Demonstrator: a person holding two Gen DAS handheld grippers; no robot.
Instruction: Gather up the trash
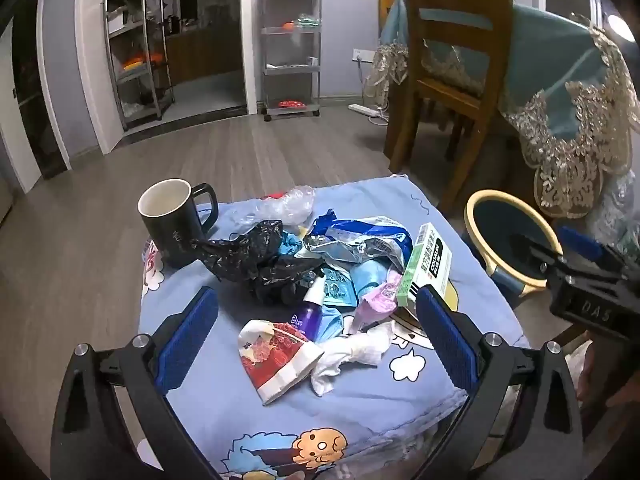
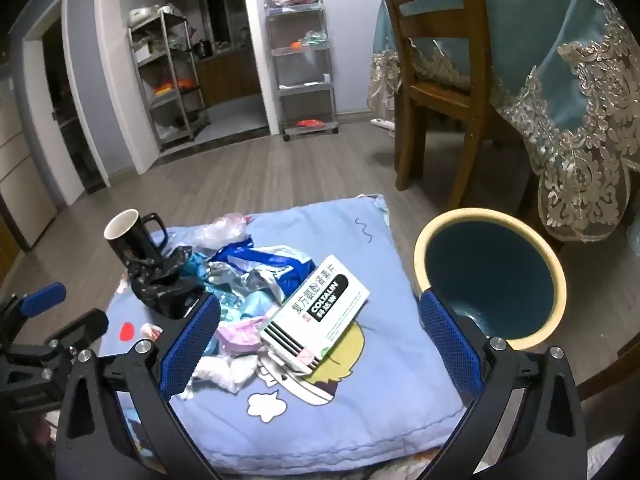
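While both grippers hang wide open and hold nothing, a blue cartoon cloth (image 1: 280, 412) covers the low surface. Off its edge at 3 o'clock stands the round bin (image 2: 490, 276), dark blue inside with a cream rim. At 10 o'clock on the cloth sits a black mug (image 1: 172, 220). Beside the mug lies the trash pile: a crumpled black bag (image 1: 248, 256), a blue and silver wrapper (image 1: 360, 240), a white and green box (image 2: 320, 312) at the pile's 3 o'clock side, a red and white packet (image 1: 276, 356), and a white tissue (image 1: 352, 352). Over the pile hovers the left gripper (image 1: 316, 328). Over the box and cloth hovers the right gripper (image 2: 316, 332).
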